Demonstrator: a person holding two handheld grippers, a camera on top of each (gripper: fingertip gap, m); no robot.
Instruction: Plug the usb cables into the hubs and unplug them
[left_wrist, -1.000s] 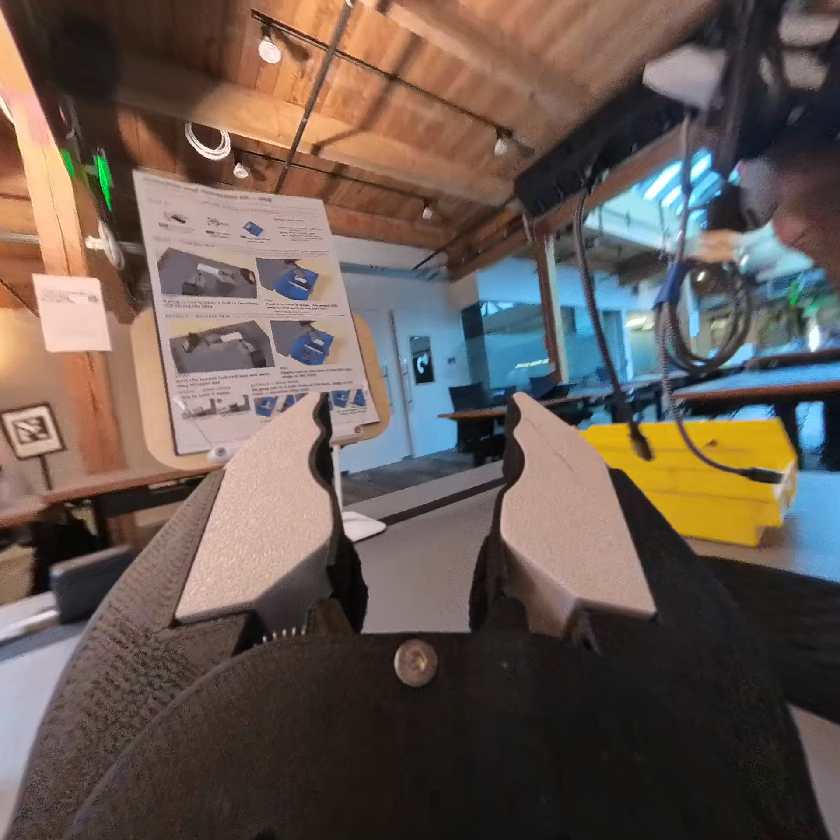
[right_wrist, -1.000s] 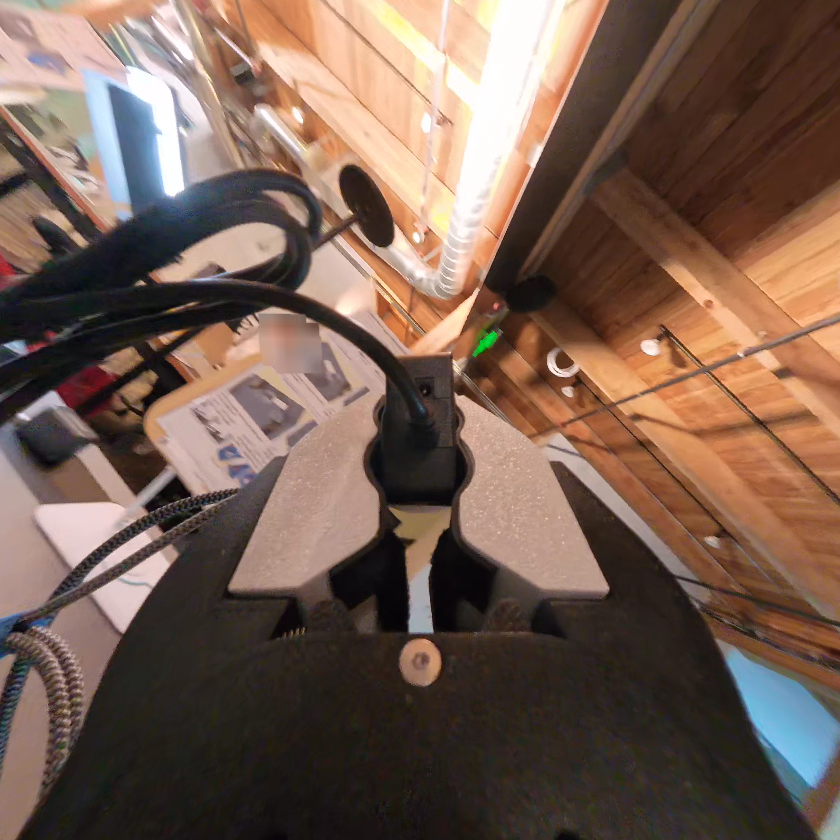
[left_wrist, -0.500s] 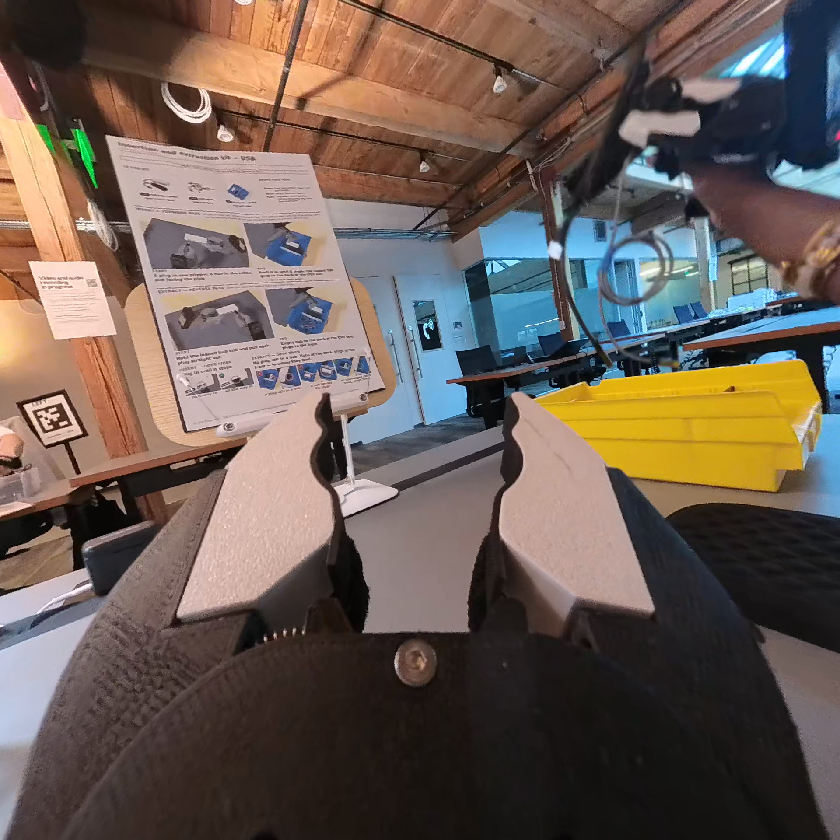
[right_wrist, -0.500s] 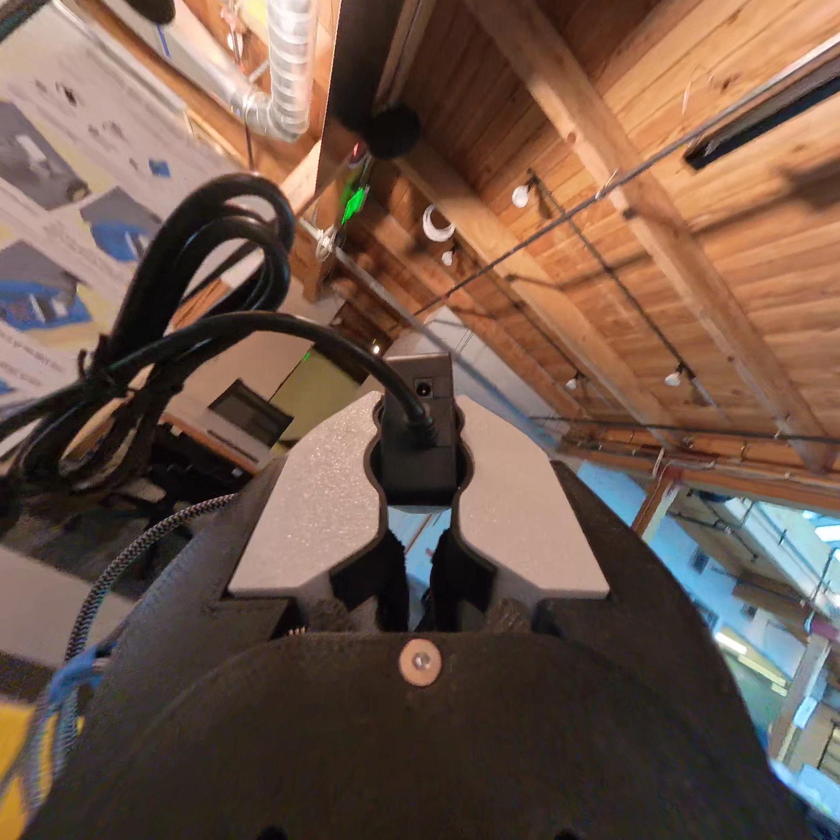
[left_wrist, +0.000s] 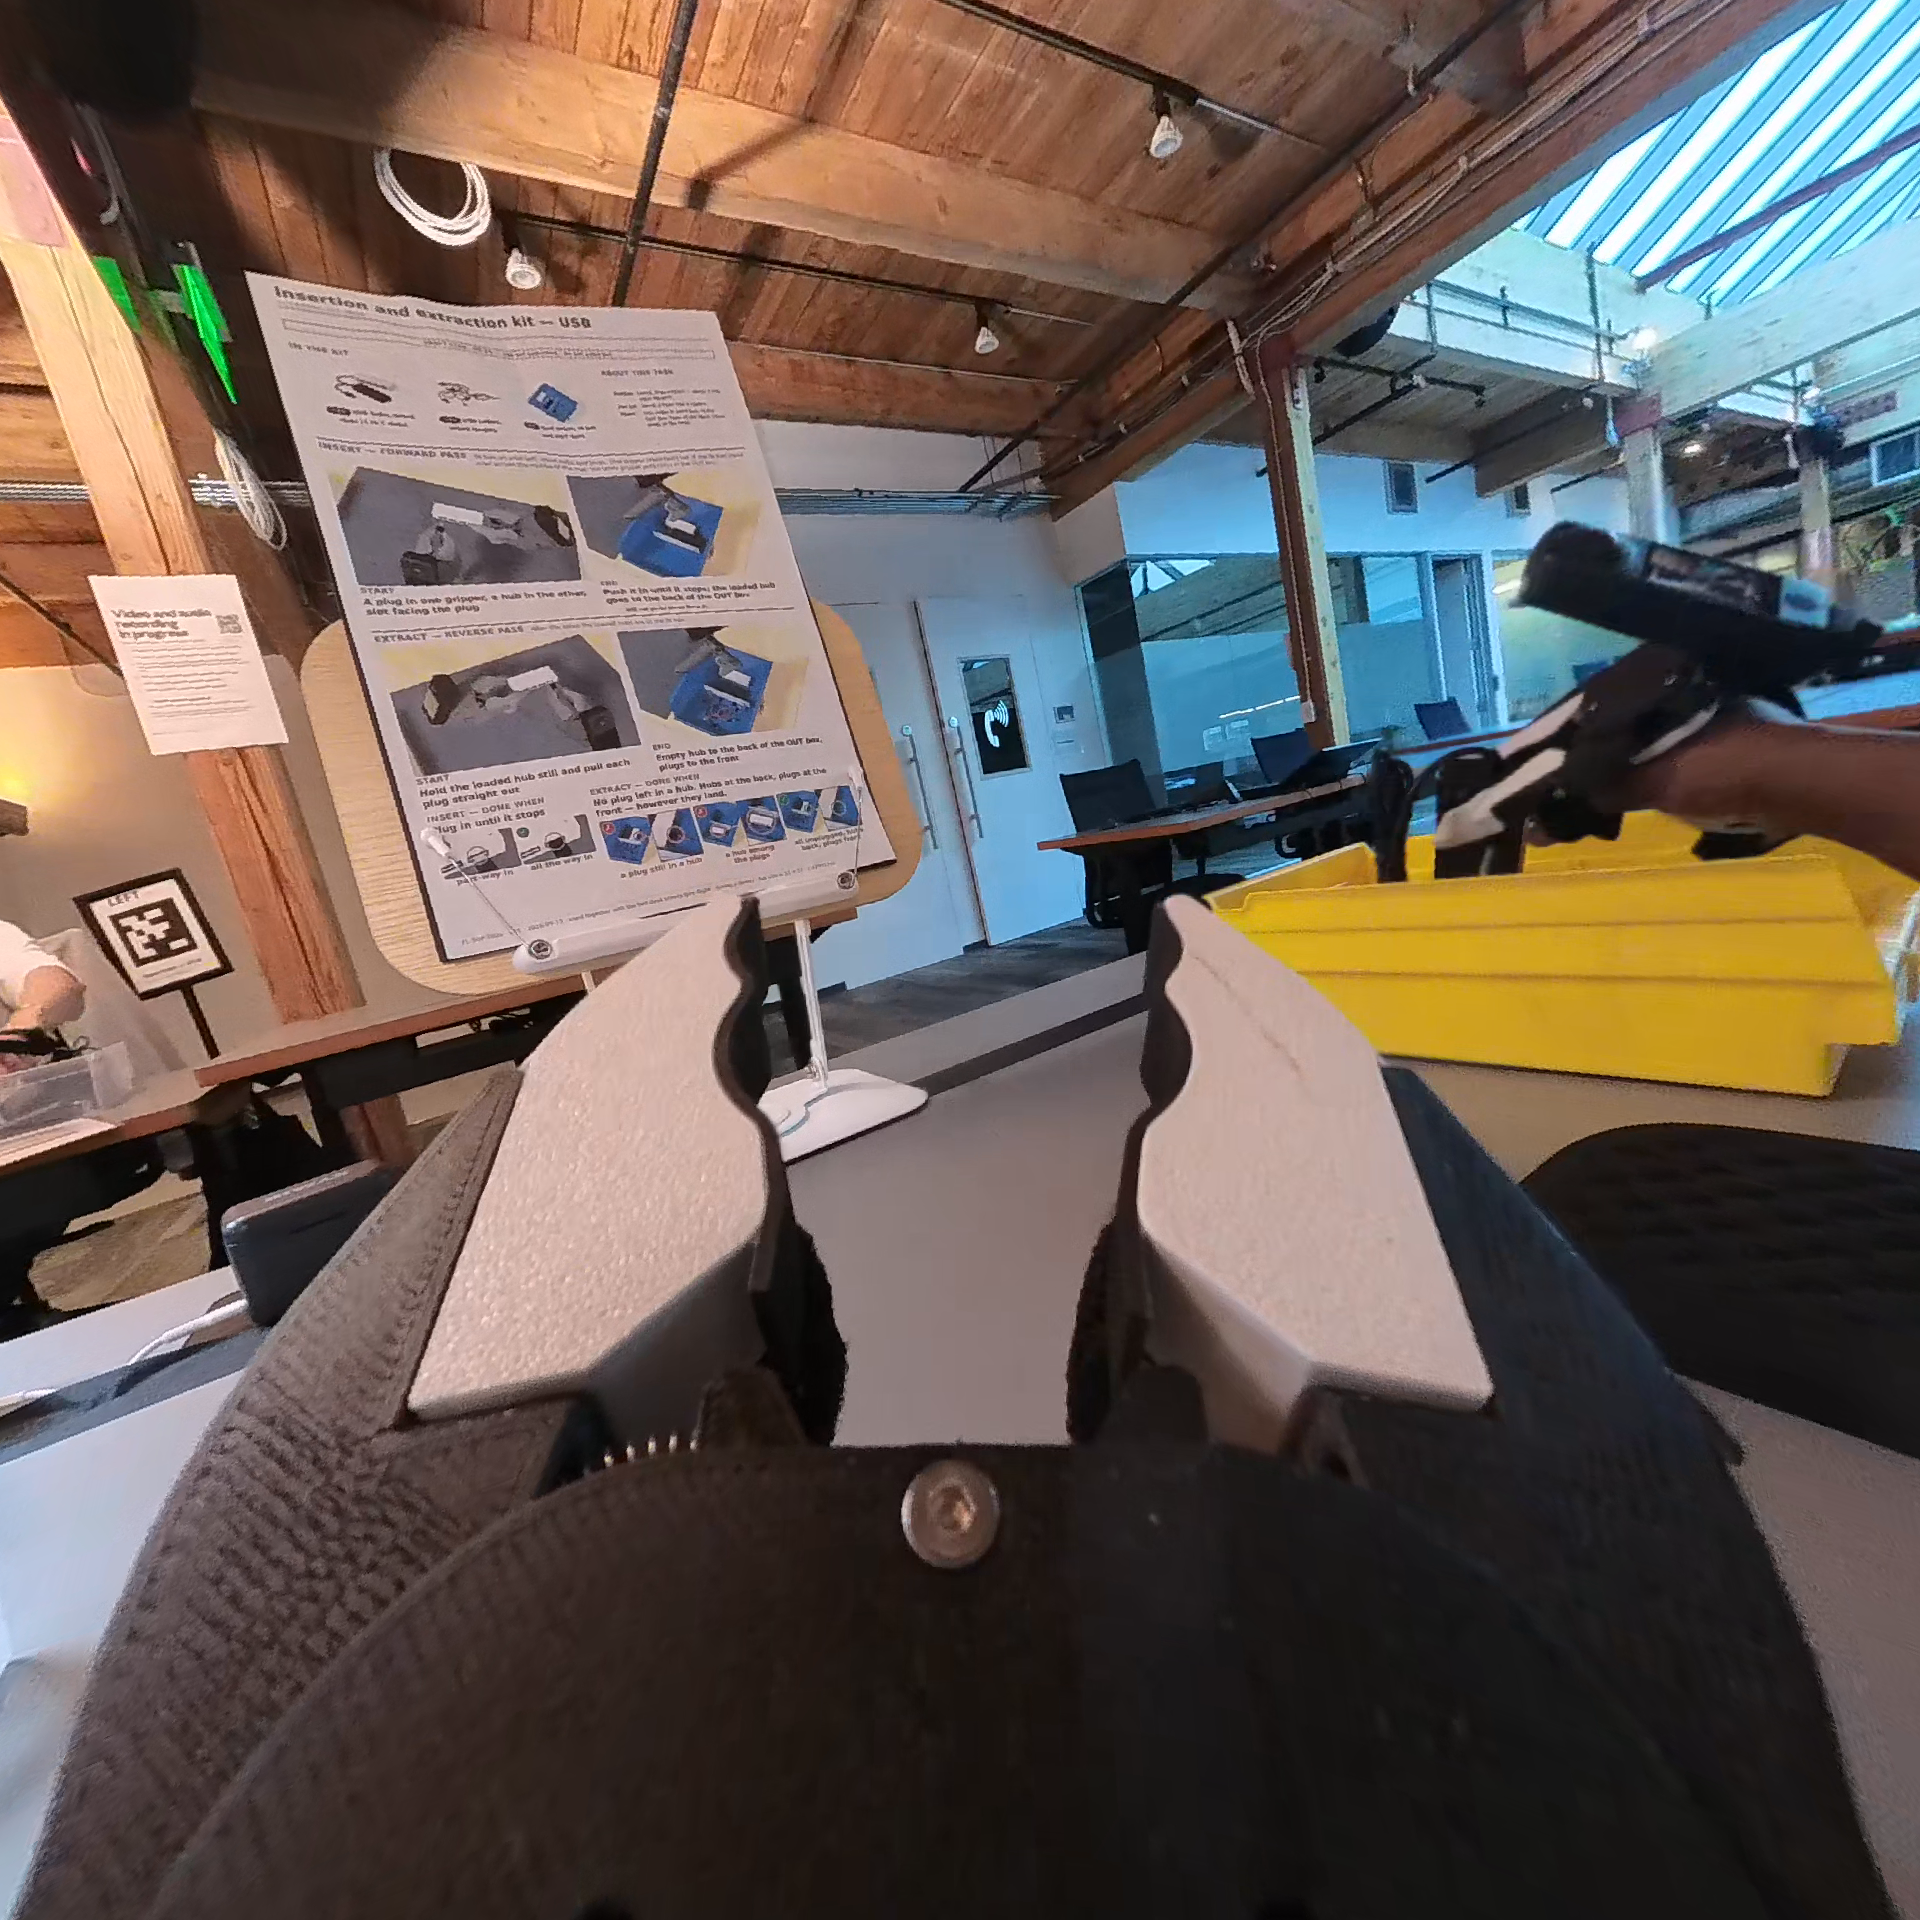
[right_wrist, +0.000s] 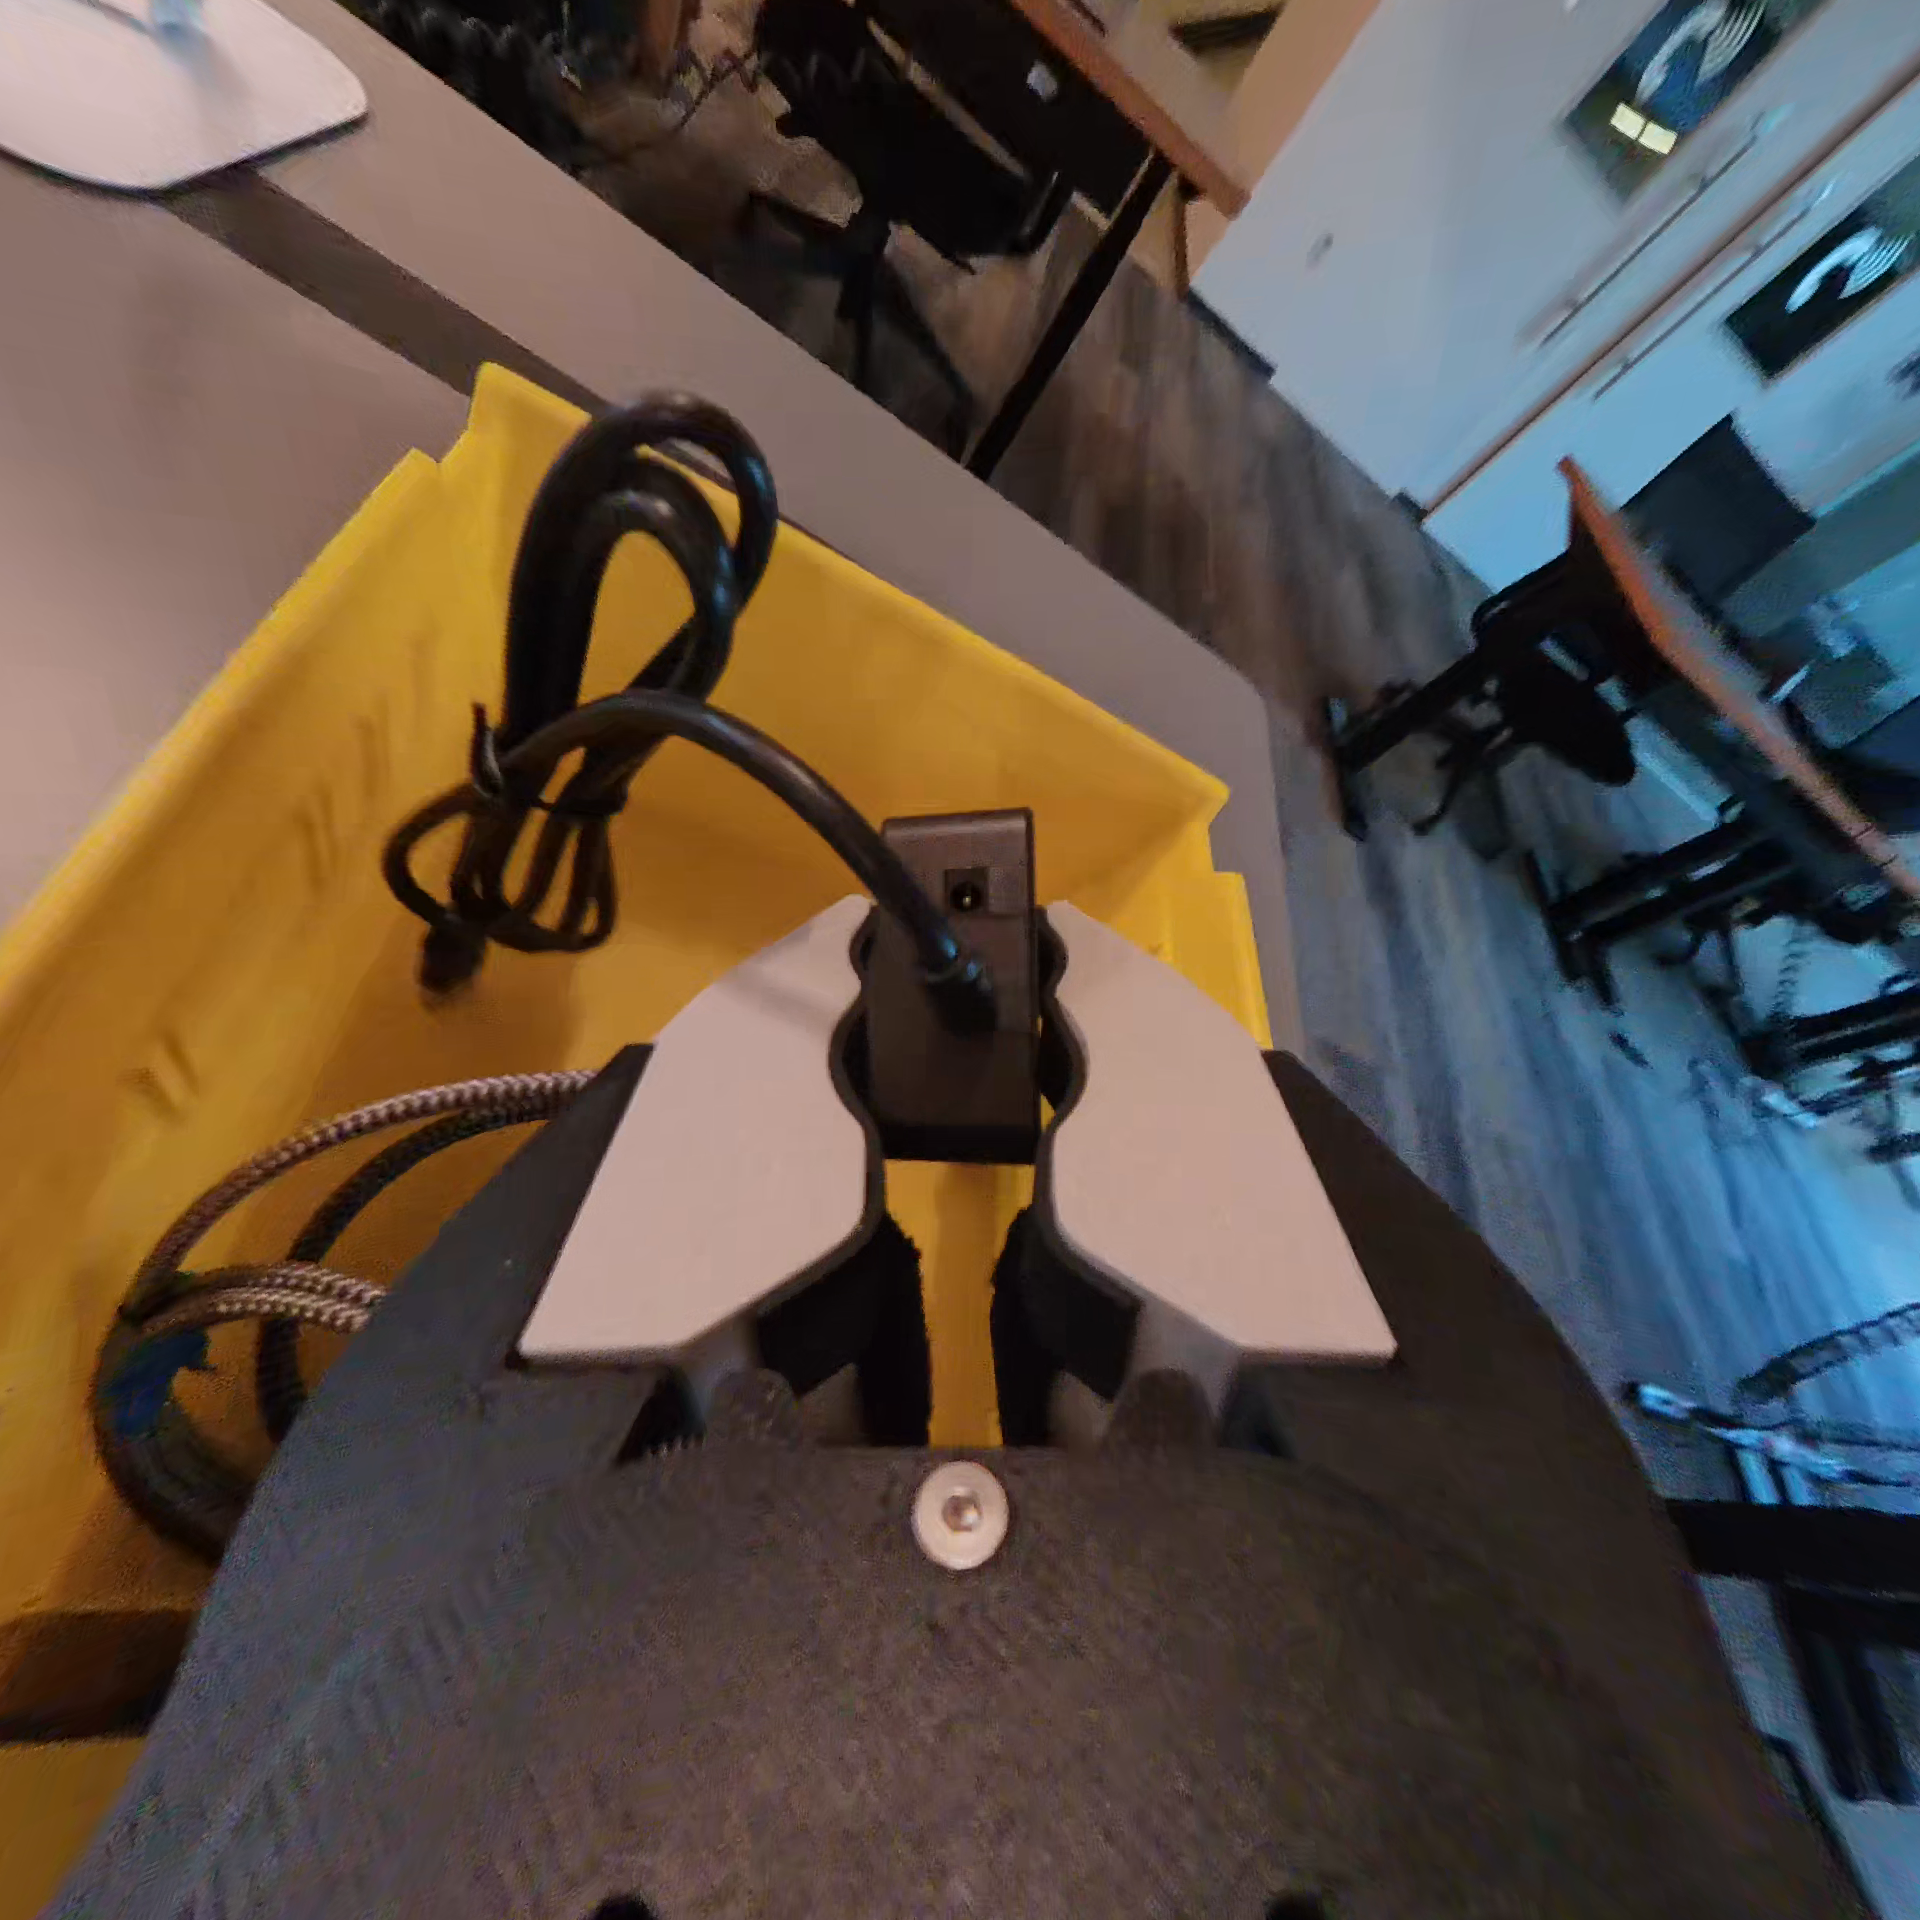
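Note:
My right gripper (right_wrist: 956, 925) is shut on a black USB hub (right_wrist: 961, 977), held over the inside of a yellow bin (right_wrist: 914, 717). The hub's black cable bundle (right_wrist: 592, 707) hangs down into the bin. Braided grey cables (right_wrist: 312, 1143) trail from the hub's lower left. My left gripper (left_wrist: 951, 935) is open and empty, low over the grey table (left_wrist: 956, 1195). In the left wrist view the right gripper (left_wrist: 1496, 800) shows at the far right, held by a hand above the yellow bin (left_wrist: 1558, 977).
An instruction sheet on a white stand (left_wrist: 561, 613) stands at the back of the table; its white base (right_wrist: 177, 104) shows in the right wrist view. A black mesh pad (left_wrist: 1745, 1236) lies right of the left gripper. The table edge (right_wrist: 1039, 509) runs just behind the bin. Some 45 cm of space lies between my two pairs of fingers.
My right gripper has swung from pointing at the ceiling down over the yellow bin, still holding the hub, and the cables now hang into the bin. My left gripper has stayed open and almost still.

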